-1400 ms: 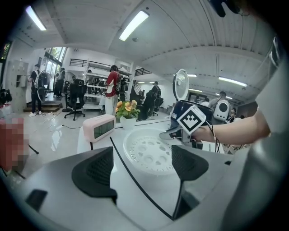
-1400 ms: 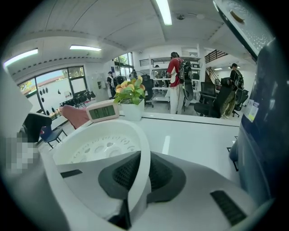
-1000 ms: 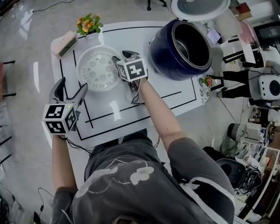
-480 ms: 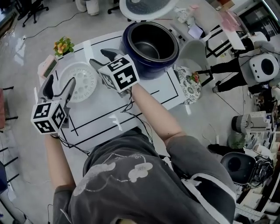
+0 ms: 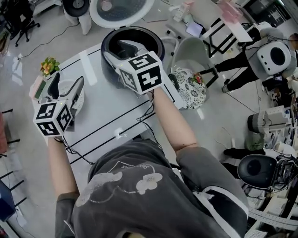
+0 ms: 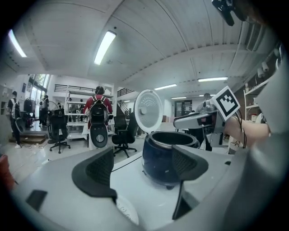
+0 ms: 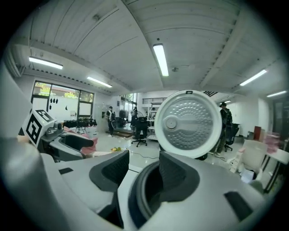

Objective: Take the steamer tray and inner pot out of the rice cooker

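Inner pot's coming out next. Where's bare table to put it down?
Best bare patch: the middle of the table, between the steamer tray on the left and the rice cooker at the back, running down to the near edge. Crowded: the left strip, with the tray and the flower pot, and the back right corner, which the cooker fills.

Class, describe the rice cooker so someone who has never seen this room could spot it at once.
Find the white table with black lines. At its far edge stands the rice cooker, its round white lid raised behind it. It alone on the table is dark blue and deep.
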Action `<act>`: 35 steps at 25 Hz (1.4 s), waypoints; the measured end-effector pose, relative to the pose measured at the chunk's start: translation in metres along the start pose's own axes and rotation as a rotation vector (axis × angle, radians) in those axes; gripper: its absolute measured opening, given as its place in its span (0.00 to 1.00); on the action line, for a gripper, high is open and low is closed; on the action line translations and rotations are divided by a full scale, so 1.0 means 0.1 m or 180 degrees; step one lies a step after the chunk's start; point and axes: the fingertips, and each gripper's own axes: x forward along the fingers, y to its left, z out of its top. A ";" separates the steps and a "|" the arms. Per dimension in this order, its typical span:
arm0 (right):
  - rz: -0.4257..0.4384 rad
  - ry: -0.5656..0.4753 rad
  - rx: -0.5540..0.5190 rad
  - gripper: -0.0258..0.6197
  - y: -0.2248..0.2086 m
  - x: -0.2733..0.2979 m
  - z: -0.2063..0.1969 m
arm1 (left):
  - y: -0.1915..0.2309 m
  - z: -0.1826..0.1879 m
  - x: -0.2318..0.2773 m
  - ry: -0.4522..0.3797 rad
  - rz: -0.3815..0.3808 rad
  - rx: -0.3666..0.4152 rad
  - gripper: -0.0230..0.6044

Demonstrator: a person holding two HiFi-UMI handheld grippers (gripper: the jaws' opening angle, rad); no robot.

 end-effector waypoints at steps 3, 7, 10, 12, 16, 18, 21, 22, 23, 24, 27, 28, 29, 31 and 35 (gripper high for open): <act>-0.0212 0.0008 0.0052 0.39 -0.55 -0.20 -0.07 | -0.20 0.06 0.25 -0.0005 -0.0052 0.0008 0.67; -0.0439 0.0094 0.0106 0.38 -1.15 -0.42 -0.16 | -0.38 0.16 0.48 -0.0015 -0.0080 0.0056 0.67; -0.0475 0.0304 0.0063 0.38 -1.46 -0.45 -0.31 | -0.51 0.23 0.62 -0.0034 -0.0076 0.0083 0.67; -0.0423 0.0478 0.0024 0.38 -1.64 -0.41 -0.47 | -0.59 0.25 0.74 -0.0065 -0.0047 0.0095 0.67; -0.0404 0.0740 -0.0054 0.38 -1.96 -0.31 -0.68 | -0.70 0.26 0.93 -0.0015 0.0010 0.0108 0.67; -0.0356 0.0897 -0.0200 0.38 -2.08 -0.23 -0.78 | -0.73 0.25 1.01 0.0035 0.0056 0.0108 0.67; -0.0131 0.1117 -0.0598 0.39 -2.11 -0.03 -0.91 | -0.72 0.22 1.10 0.0108 0.0148 0.0114 0.67; -0.0073 0.1180 -0.0730 0.39 -2.11 0.04 -0.94 | -0.71 0.21 1.13 0.0133 0.0173 0.0111 0.67; -0.0034 0.1243 -0.0848 0.40 -2.11 0.11 -0.97 | -0.70 0.21 1.15 0.0152 0.0195 0.0102 0.67; -0.0006 0.1308 -0.0953 0.40 -2.12 0.17 -0.98 | -0.69 0.22 1.18 0.0162 0.0217 0.0090 0.67; 0.0038 0.1541 -0.1292 0.44 -2.15 0.30 -1.03 | -0.68 0.25 1.23 0.0174 0.0276 0.0074 0.67; 0.0043 0.1621 -0.1408 0.45 -2.16 0.33 -1.05 | -0.68 0.26 1.25 0.0183 0.0292 0.0076 0.67; 0.0048 0.1688 -0.1493 0.45 -2.17 0.37 -1.07 | -0.68 0.26 1.26 0.0194 0.0307 0.0079 0.67; 0.0080 0.1784 -0.1539 0.45 -2.19 0.43 -1.10 | -0.67 0.26 1.29 0.0221 0.0334 0.0086 0.67; 0.0183 0.1979 -0.1506 0.45 -2.18 0.52 -1.17 | -0.64 0.29 1.35 0.0241 0.0376 0.0094 0.67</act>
